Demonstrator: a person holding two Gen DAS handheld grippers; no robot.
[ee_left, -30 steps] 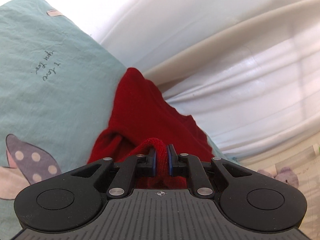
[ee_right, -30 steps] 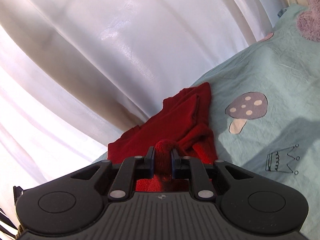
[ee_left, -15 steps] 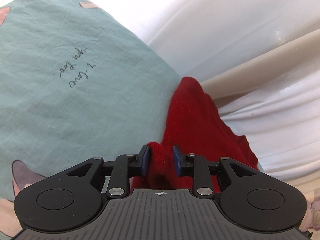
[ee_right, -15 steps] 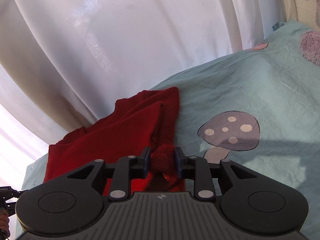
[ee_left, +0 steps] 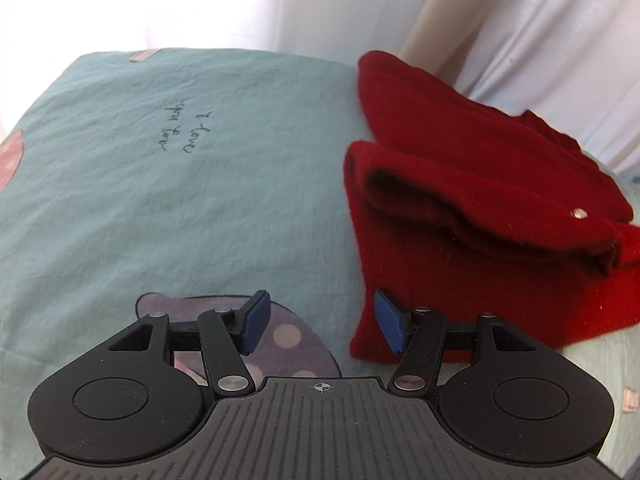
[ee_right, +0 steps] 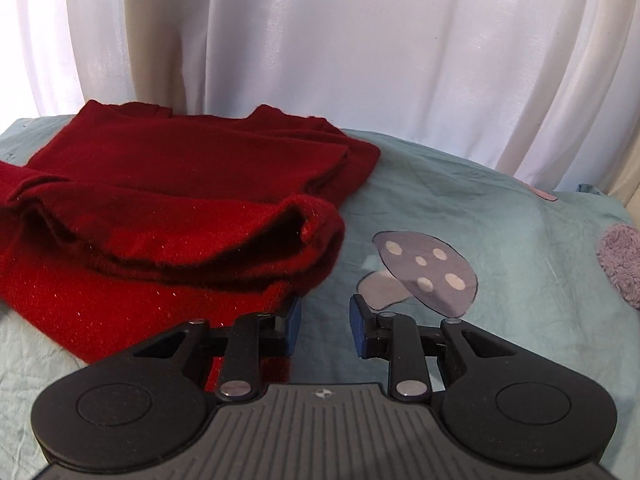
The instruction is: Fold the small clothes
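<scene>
A small red knitted garment (ee_left: 472, 208) lies folded over on itself on the pale teal sheet (ee_left: 160, 200), at the right of the left wrist view. It also shows at the left of the right wrist view (ee_right: 168, 208). My left gripper (ee_left: 320, 322) is open and empty, its right pad just over the garment's near left corner. My right gripper (ee_right: 325, 324) is open and empty, its left pad at the garment's near right corner.
The teal sheet (ee_right: 500, 220) carries mushroom prints (ee_right: 424, 276) and handwritten words (ee_left: 184, 128). White curtains (ee_right: 360, 60) hang close behind the far edge. A fuzzy purple item (ee_right: 620, 264) lies at the right edge of the sheet.
Both grippers held bunches of the red garment and carried it forward over itself. Both have now opened and let go, and the garment lies folded on the sheet.
</scene>
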